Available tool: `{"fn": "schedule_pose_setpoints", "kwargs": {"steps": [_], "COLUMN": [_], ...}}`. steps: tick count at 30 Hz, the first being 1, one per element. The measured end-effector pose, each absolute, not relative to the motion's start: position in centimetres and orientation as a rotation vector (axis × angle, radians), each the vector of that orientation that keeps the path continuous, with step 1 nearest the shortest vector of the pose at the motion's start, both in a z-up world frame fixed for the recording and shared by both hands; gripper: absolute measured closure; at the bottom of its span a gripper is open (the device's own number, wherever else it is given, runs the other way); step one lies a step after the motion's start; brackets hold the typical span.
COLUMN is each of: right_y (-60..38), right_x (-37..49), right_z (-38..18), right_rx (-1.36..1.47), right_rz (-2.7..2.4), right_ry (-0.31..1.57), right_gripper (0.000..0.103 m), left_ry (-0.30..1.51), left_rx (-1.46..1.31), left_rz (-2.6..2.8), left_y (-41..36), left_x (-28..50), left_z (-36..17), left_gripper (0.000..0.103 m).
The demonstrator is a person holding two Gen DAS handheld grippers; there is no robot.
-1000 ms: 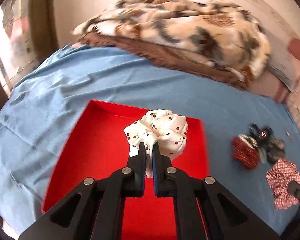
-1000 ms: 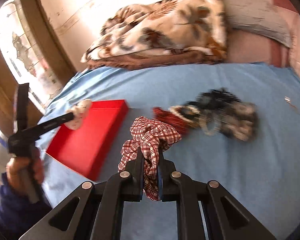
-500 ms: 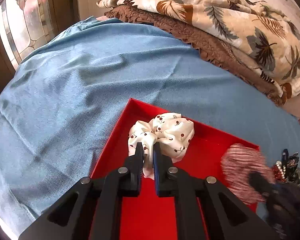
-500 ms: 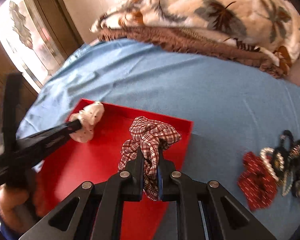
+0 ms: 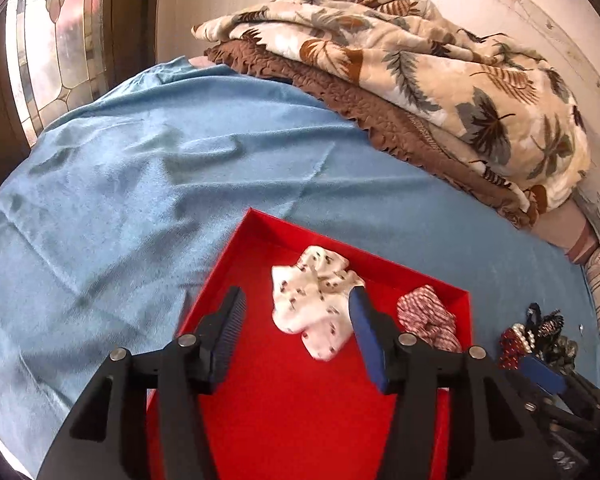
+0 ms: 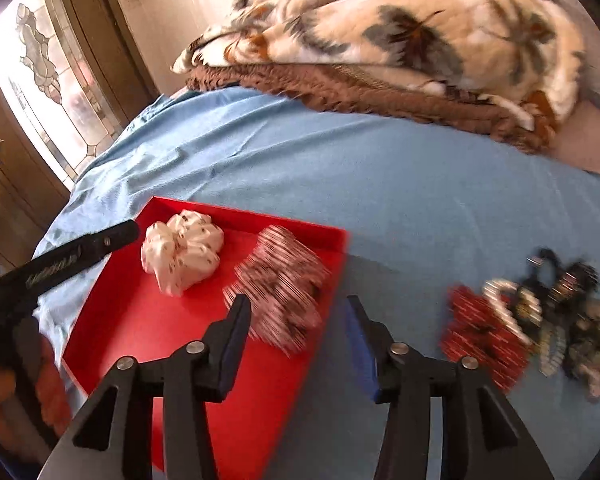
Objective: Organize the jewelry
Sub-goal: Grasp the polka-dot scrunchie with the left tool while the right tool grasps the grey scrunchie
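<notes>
- blue woven bedsheet (image 5: 148, 184), creased, covers the work surface; stained-glass window (image 5: 56, 36) with leaded panes at 10 o'clock in the left wrist view.
- folded plush blanket (image 5: 420, 60), cream with brown and grey leaf print, lies on a brown quilted layer (image 5: 380, 120) with a scalloped edge at 1 o'clock.
- red tray (image 5: 300, 400): rectangular, shallow, with straight upright walls and a smooth matte floor; it lies flat on the sheet.
- white scrunchie (image 5: 312, 300): gathered satin-like fabric with small dark red dots; it lies on the tray floor between the spread fingers of the left gripper (image 5: 296, 332). the jaws are opening and the pads do not press on it, though the right pad stands at its edge.
- checked scrunchie (image 6: 280, 288): red and white plaid fabric, motion-blurred; it sits in the tray at its 3 o'clock side, ahead of the right gripper (image 6: 296, 340). the jaws are opening and nothing is clamped.
- gripper pads are blue and ribbed, on black fingers with silver pivot pins.
- remaining pile (image 6: 540, 316) on the sheet at 3 o'clock of the tray, well apart from it: a red patterned scrunchie, a pearl-bead loop and dark pieces, too blurred to separate.
- writing: white lettering on the side of the left gripper in the right wrist view, too blurred to read.
- person's hand (image 6: 40, 376) grips the left tool at 8 o'clock in that view.
</notes>
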State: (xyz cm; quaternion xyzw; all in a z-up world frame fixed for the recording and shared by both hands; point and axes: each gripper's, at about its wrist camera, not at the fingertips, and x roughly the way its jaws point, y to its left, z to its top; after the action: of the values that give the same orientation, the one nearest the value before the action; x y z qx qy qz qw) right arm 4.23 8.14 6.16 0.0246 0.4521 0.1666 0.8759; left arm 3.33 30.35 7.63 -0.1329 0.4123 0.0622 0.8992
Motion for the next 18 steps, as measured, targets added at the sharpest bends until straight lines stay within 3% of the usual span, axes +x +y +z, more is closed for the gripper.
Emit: {"fn": "schedule_pose_setpoints", "kwargs": {"steps": [10, 18], "right_y": [-9.5, -18.6], "right_x": [-3.9, -5.3], "right_z": [5.6, 3.8], "right_rx": [0.1, 0.237], "right_rz": [0.103, -0.015], "right_ry": [0.929, 0.885], "right_gripper": [0.05, 0.05], "left_ry": [0.717, 0.85], "left_rx": [-0.249, -0.165], "left_rz": [-0.006, -0.142], "left_y": [24.4, 15.1], "left_x": [-2.3, -2.2], "left_z": [10.7, 9.7], "left_gripper": [0.049, 0.049]}}
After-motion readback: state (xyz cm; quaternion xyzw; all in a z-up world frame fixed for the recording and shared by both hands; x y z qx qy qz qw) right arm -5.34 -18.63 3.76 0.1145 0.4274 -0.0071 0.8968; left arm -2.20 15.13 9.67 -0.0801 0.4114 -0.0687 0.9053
